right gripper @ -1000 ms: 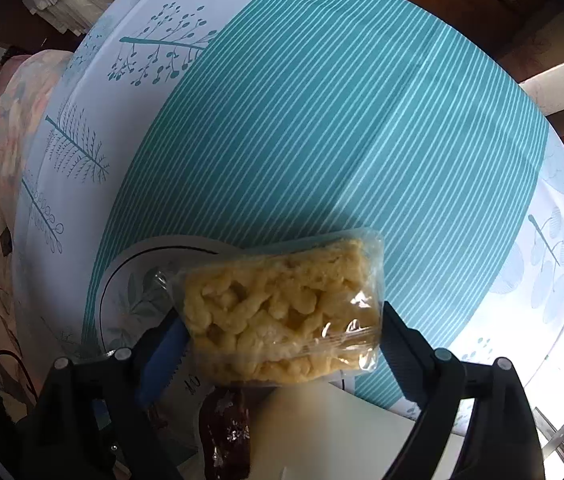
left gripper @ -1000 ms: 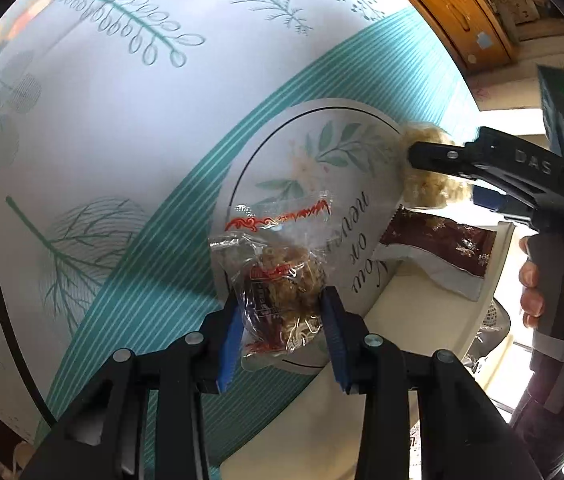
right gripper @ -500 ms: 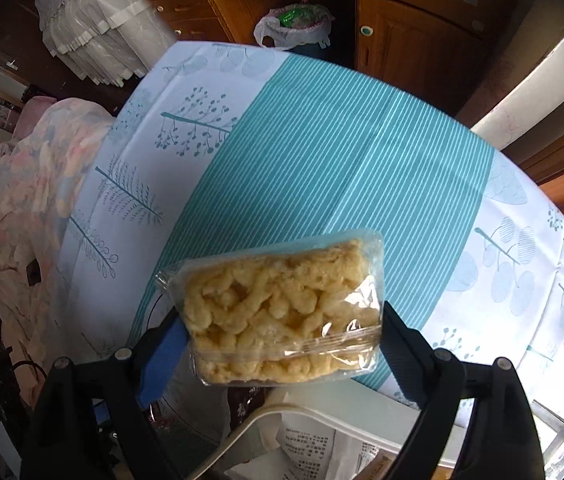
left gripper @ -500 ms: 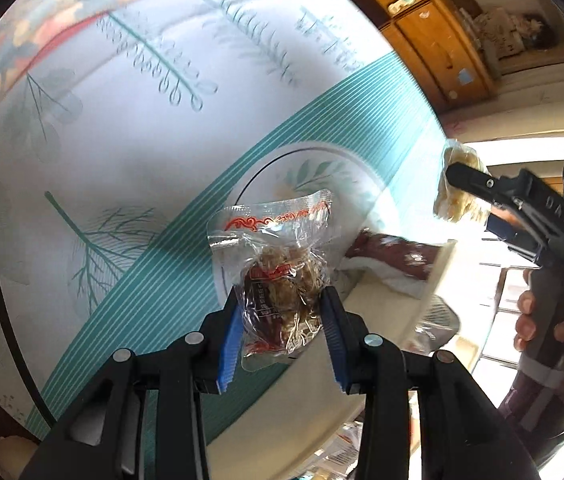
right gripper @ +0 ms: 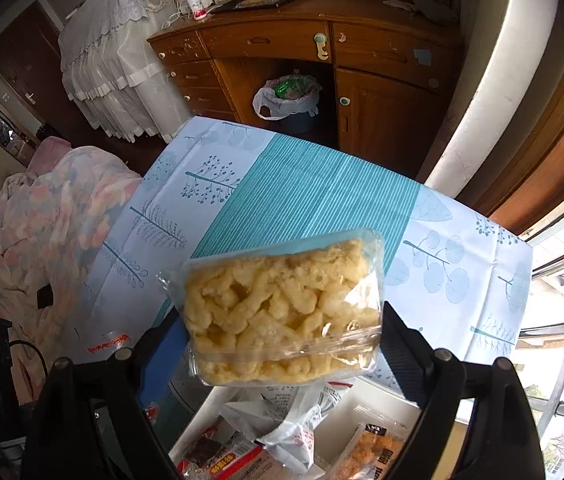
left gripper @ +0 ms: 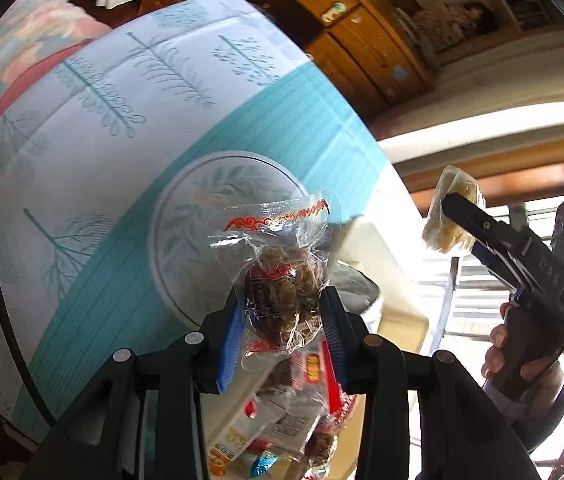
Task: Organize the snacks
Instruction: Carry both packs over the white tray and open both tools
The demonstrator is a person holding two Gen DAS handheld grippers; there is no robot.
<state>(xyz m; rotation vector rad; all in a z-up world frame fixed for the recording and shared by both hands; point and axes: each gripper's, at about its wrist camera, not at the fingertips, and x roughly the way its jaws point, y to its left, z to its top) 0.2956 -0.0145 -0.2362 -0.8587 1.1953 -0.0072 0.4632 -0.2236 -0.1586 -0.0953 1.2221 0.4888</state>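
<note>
Left gripper (left gripper: pixel 282 332): jaws narrow, clamped on a clear-wrapped brown snack (left gripper: pixel 277 280), held in the air above the surface. Wrapper top carries a red scroll motif; a small red label sits mid-pack, its characters too small to read.

Right gripper (right gripper: pixel 282 344): jaws set fairly wide, clamped on the yellow puffed snack pack (right gripper: pixel 282 308), a clear tray-style wrap, also held aloft. No print visible on it. In the left wrist view this gripper sits at 3 o'clock, the letters "DAS" partly legible on its body.

Surface: teal-striped tablecloth (right gripper: pixel 302 196) with leaf prints. A round plate (left gripper: pixel 185 240) with a leaf design lies at centre of the left view; what shows of it is bare. A cream bin (left gripper: pixel 386 264) is just beside the plate at 4 o'clock.

Bin contents at 6 o'clock in both views: several packets (left gripper: pixel 302 400), red-and-yellow wrappers, an orange pack (right gripper: pixel 378 456) with dark lettering, white printed paper. Print there is not legible; blur.

Progress, as judged: mid-task. A good pile already lies in the bin; two snacks are in transit, neither yet placed. Whether they are bound for bin or plate cannot be told.
</note>
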